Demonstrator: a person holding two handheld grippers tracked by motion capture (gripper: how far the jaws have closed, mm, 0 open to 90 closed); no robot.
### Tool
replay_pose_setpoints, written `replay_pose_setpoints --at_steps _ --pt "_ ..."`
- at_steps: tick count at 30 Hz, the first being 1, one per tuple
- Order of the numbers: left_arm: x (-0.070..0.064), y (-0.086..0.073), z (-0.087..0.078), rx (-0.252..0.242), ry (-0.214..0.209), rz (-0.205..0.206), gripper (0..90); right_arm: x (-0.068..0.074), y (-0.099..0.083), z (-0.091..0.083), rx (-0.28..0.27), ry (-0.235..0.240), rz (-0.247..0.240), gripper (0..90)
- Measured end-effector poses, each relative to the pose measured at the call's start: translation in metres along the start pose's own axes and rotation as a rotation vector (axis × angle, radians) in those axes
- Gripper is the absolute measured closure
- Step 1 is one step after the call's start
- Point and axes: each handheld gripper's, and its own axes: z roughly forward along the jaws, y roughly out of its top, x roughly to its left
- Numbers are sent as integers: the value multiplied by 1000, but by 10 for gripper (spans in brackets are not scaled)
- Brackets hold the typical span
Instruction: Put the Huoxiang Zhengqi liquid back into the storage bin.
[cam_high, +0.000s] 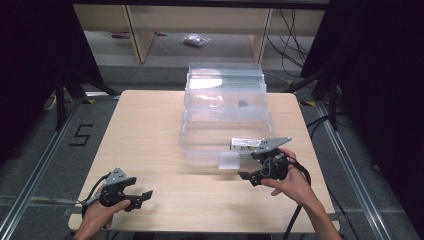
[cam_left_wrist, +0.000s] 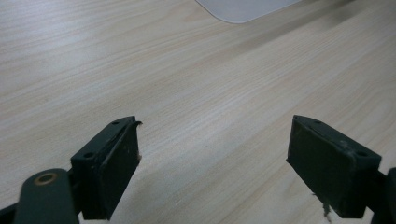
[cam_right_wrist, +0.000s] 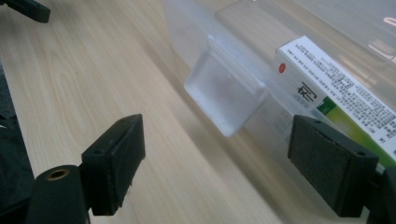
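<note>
— Wood: what sits on the table (cam_high: 150, 140)?
— Clear plastic bin (cam_high: 225, 117), long axis running away from the person, at the table's centre and far half. A latch tab (cam_high: 229, 160) juts from its near wall.
— Anything inside?
— A white and green box (cam_high: 246, 144) lies at the near right corner, long axis along that wall.
— The grippers?
— Left gripper (cam_high: 142, 196) rests low at the near left, jaws wide apart, empty, pointing right. Right gripper (cam_high: 249, 176) hangs just beside the latch, jaws wide apart, holding nothing, pointing left.
</note>
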Motion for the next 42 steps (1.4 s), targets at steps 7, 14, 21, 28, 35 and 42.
replay_pose_setpoints --at_steps 7,14,21,28,35,42 --pt "0 0 0 1 -1 3 160 0 -11 3 -13 10 18 192" --pt "0 0 0 1 0 3 160 -1 -22 5 -20 18 28 190" --pt "0 -1 0 -3 -4 9 160 2 -32 6 -16 22 55 190" --pt "1 0 -1 3 0 9 160 3 -44 10 -16 30 75 190" --pt "0 0 -1 1 -1 7 160 3 -56 13 -20 31 74 189" --pt "1 1 -1 11 0 16 160 6 -64 15 -13 25 86 189"
